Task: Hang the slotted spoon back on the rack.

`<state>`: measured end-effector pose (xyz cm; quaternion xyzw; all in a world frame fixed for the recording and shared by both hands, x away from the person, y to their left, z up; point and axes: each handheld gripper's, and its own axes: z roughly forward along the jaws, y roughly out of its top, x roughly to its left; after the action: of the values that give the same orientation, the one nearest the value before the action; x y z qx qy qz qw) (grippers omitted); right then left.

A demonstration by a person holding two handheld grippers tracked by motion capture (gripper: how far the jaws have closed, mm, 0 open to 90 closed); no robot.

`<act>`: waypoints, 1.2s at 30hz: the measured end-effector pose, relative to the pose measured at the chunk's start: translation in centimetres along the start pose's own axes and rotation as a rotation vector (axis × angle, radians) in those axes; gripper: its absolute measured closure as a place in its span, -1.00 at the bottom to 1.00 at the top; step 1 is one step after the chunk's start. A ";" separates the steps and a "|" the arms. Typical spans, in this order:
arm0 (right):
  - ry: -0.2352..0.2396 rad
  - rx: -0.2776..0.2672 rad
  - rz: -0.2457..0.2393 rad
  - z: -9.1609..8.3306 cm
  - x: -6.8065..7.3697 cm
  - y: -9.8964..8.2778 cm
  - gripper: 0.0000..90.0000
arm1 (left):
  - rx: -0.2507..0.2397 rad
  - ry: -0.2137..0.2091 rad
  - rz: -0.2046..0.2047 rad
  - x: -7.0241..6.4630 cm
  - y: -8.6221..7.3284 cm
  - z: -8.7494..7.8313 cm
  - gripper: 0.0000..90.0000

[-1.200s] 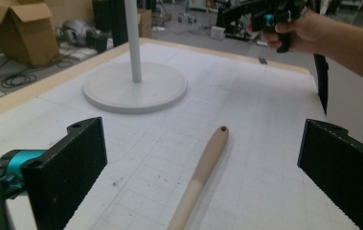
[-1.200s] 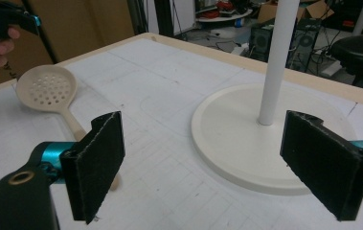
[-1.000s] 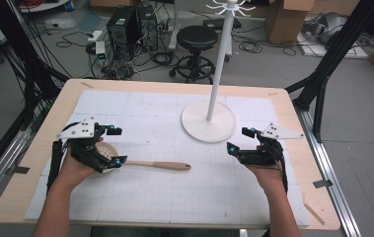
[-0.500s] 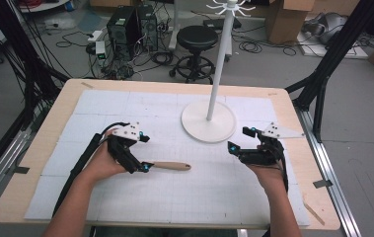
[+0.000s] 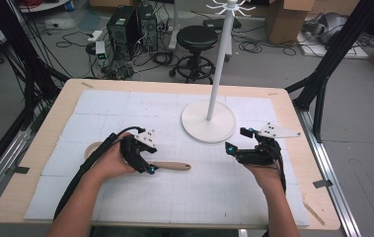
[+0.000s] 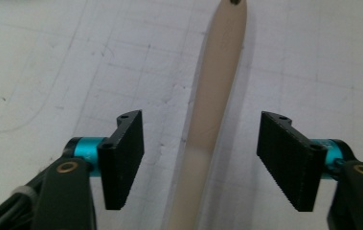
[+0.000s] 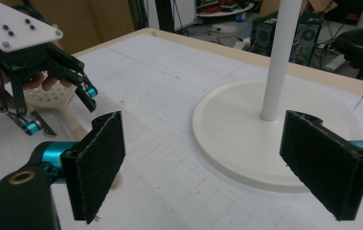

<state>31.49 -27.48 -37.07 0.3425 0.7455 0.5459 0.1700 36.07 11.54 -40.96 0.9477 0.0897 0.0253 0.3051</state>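
A pale wooden slotted spoon (image 5: 172, 166) lies flat on the white grid mat, handle pointing right. My left gripper (image 5: 147, 165) points down over the handle. In the left gripper view the handle (image 6: 215, 96) runs between the two black pads with a gap on each side. The left gripper (image 6: 203, 148) has just been closing its jaws around the handle, and the pads stand clear of the wood. My right gripper (image 5: 236, 139) hovers open and empty just right of the spoon's handle end, near the front of the stand's base. From the right gripper (image 7: 203, 158) I see the spoon's head (image 7: 50, 98) under the left gripper (image 7: 60, 109).
A white stand (image 5: 208, 121) with a round base and a tall pole rises at the table's back middle. The white mat (image 5: 199, 197) covers most of the wooden table (image 5: 36, 163). A black stool (image 5: 198, 37) and computer cases (image 5: 125, 22) sit on the floor behind.
My left gripper has moved right from the spoon's head to its handle and dropped lower, and its jaws now stand narrower. The right gripper has stayed put.
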 end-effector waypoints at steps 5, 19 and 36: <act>-0.002 0.013 -0.013 0.2 0.2 -0.1 -0.67 | 0.084 0.012 0.007 0.0 0.2 0.7 -0.04; -0.017 0.026 -0.012 0.3 0.1 -0.2 -0.67 | 0.165 -0.005 0.014 0.3 0.7 1.4 0.28; -0.023 0.032 -0.028 0.4 0.3 -0.1 -0.66 | 0.148 0.000 0.018 0.0 0.9 1.1 0.66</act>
<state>31.47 -27.06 -37.29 0.3408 0.7568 0.5277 0.1808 36.28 10.20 -41.28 0.9684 0.0828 0.0213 0.2342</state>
